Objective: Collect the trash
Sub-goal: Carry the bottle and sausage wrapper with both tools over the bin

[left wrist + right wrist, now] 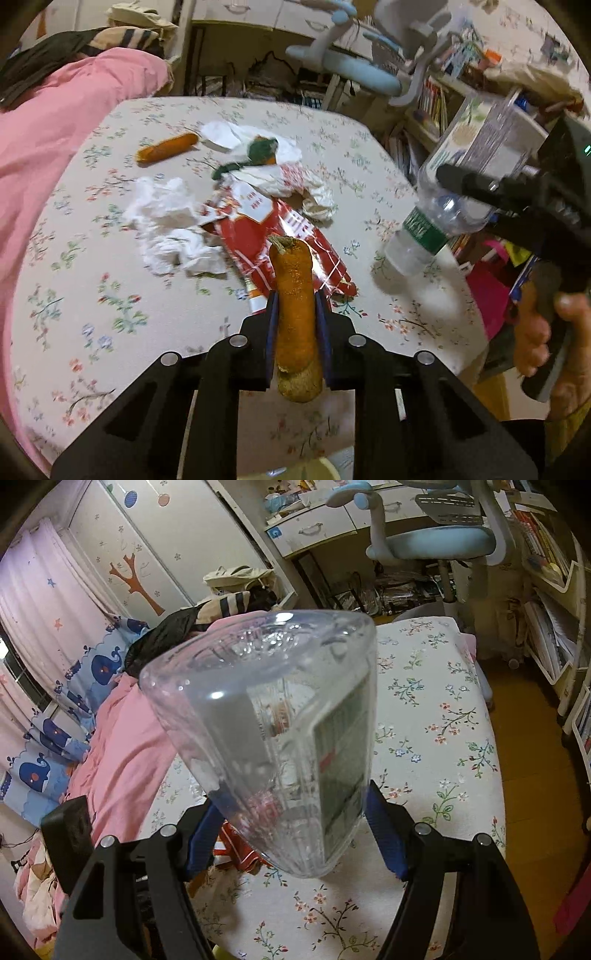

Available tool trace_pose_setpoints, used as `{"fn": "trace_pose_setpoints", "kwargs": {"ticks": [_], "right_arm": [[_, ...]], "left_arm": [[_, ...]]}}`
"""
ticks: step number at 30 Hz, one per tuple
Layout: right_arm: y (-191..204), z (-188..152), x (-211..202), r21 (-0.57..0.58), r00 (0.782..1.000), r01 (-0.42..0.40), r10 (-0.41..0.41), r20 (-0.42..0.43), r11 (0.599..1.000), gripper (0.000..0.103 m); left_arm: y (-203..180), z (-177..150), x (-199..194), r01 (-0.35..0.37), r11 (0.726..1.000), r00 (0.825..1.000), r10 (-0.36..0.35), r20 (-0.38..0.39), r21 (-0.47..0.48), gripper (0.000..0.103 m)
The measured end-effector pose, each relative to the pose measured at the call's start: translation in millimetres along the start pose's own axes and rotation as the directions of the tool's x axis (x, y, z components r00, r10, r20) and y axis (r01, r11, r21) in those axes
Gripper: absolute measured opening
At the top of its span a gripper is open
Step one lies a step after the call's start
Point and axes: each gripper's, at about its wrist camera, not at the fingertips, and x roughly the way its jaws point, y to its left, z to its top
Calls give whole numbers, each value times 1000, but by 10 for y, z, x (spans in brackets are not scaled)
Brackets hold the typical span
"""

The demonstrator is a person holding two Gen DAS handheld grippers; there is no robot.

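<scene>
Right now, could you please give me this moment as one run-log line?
left gripper: shut on orange carrot piece | right gripper: shut on clear plastic bottle | on floral table: second carrot, tissues, red wrapper

Left wrist: close above the floral table (110,295), angled downward.
Right wrist: same table (424,720), facing the desk chair (436,542).

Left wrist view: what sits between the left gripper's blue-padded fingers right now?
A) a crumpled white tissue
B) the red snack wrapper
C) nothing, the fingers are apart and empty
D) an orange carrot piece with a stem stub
D: the left gripper is shut on the orange carrot piece, its pads pressing both sides, with the stem end pointing away over the floral tablecloth.
</scene>
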Motion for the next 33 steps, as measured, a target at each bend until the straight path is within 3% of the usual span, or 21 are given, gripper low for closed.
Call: {"fn": "trace_pose_setpoints", "kwargs": {"ticks": [10,18,25,33], "right_arm": [[394,-136,-121,-48,995,-94,95,8,994,71],[862,-729,-192,-107,983,-179,174,-55,978,71],[1044,-1242,-136,-104,964,-235,217,-154,967,71],[1144,-1663,-8,-103,941,-232,197,-275,967,71]], "left_arm": [[215,-189,-734,-60,993,986,75,151,-99,18],[227,-473,-1324,-111,986,959,139,248,-124,18],[183,-708,-1659,-142,984,945,166,280,-107,18],[176,-937,-1834,-155,983,947,177,269,-98,18]]}}
